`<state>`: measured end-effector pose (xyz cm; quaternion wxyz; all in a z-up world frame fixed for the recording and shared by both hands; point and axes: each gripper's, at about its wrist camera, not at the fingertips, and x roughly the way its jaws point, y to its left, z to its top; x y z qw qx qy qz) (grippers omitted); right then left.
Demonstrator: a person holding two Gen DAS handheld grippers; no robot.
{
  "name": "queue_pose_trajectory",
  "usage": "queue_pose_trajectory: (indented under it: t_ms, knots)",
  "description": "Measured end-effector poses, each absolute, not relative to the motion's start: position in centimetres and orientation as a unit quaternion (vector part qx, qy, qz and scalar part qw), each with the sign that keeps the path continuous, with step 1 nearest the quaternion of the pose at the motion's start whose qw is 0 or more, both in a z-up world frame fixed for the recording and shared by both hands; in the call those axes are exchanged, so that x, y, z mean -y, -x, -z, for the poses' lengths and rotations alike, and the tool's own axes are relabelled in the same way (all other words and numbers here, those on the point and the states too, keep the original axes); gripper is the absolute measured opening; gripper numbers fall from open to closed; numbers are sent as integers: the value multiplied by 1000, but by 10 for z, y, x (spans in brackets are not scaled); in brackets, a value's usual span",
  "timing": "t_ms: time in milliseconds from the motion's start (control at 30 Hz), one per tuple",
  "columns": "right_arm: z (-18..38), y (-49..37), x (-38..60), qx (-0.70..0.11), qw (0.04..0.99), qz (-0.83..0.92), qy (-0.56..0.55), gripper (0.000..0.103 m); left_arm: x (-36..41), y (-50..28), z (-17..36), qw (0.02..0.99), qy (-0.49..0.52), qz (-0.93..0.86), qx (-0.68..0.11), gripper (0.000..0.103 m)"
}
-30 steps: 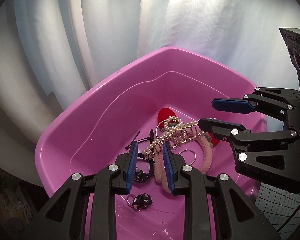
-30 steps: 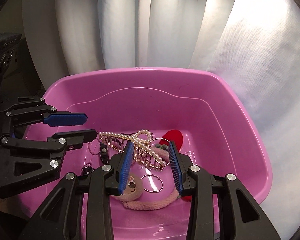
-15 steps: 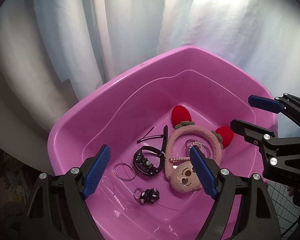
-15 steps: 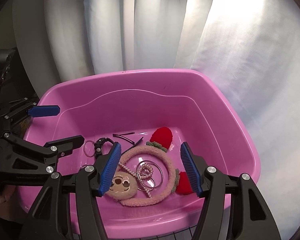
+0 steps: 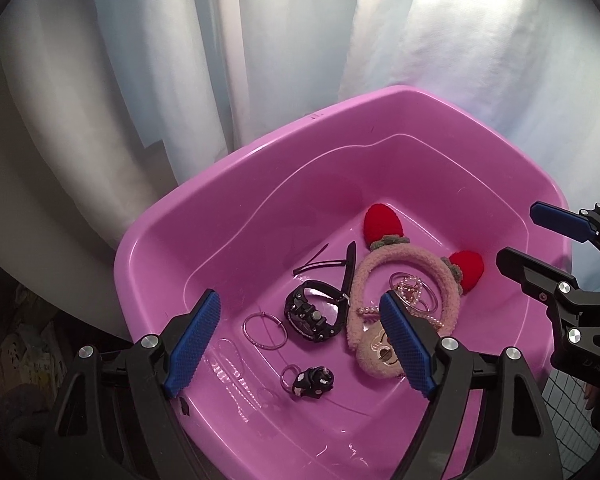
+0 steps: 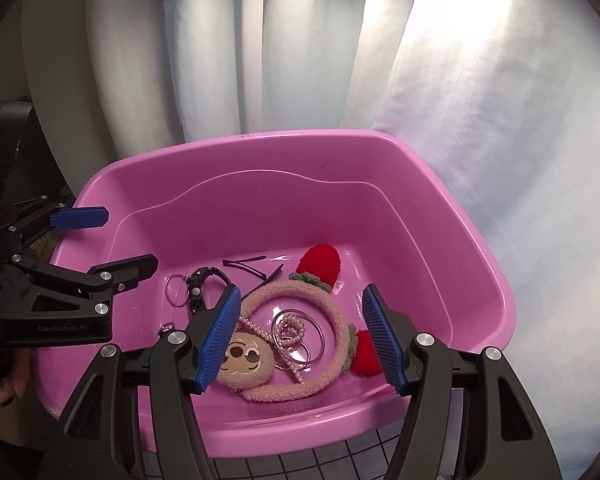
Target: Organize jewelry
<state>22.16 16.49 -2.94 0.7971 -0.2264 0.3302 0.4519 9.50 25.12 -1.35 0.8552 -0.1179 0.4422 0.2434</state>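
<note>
A pink plastic tub point(image 5: 204, 208) point(image 6: 452, 184) holds the jewelry. Inside lie a fuzzy pink headband point(image 5: 404, 264) point(image 6: 332, 312) with red ears and a bear face, a pearl hair clip point(image 5: 410, 292) point(image 6: 290, 330) over silver hoops, a black watch point(image 5: 312, 316) point(image 6: 198, 286), a silver hoop point(image 5: 265, 330) point(image 6: 176, 290), black hair pins point(image 5: 320, 262) point(image 6: 248, 266) and a small black charm point(image 5: 312, 378). My left gripper point(image 5: 300, 340) point(image 6: 116, 240) is open and empty above the tub's near left. My right gripper point(image 6: 300, 332) point(image 5: 536, 236) is open and empty above the headband.
White curtains point(image 5: 280, 60) point(image 6: 300, 60) hang close behind the tub. A white wire grid surface point(image 6: 340, 460) shows under the tub's front edge. Clutter point(image 5: 24, 352) sits in the dark at the lower left.
Both grippers opened and let go of the pearl clip, which now lies inside the headband. Both grippers have drawn back and up from the tub.
</note>
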Motion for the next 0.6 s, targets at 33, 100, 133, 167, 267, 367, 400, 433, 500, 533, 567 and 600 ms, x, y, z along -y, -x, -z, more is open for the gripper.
queue_pose_trajectory:
  t_ms: [33,100,133,167,267,367,400,433,500,533,567,600]
  knots:
    - [30,-221,-164,-330,798,-450,227,65,-251,-95,13,855,116,-246,-443,80]
    - [29,-220,-163,-327,800,-449,227,67,-251,-93,12,855,113,-249,-440,80]
    - [29,-220,-163,-327,800,-449,227,67,-250,-92,11,855,113,-250,-440,80]
    - [29,-219,-163,-327,800,-448,227,67,-250,-92,11,855,113,-250,-439,80]
    - [29,-218,-163,-327,801,-447,230,67,-251,-90,9,856,116,-251,-437,80]
    - [30,-217,-163,-326,800,-447,232,67,-251,-89,8,856,116,-252,-437,80]
    - [30,-217,-163,-326,800,-447,233,67,-252,-89,7,855,117,-253,-437,80]
    - [31,-216,-164,-327,800,-446,234,67,-252,-89,7,855,118,-254,-436,80]
    - [32,-215,-164,-326,799,-446,237,67,-253,-88,6,855,122,-256,-434,80]
    - [32,-214,-164,-326,799,-446,239,67,-254,-87,6,855,123,-257,-434,80]
    - [32,-214,-164,-325,799,-446,239,67,-254,-87,5,855,125,-258,-433,80]
    - [33,-213,-164,-325,798,-447,240,67,-255,-87,5,854,126,-258,-433,80]
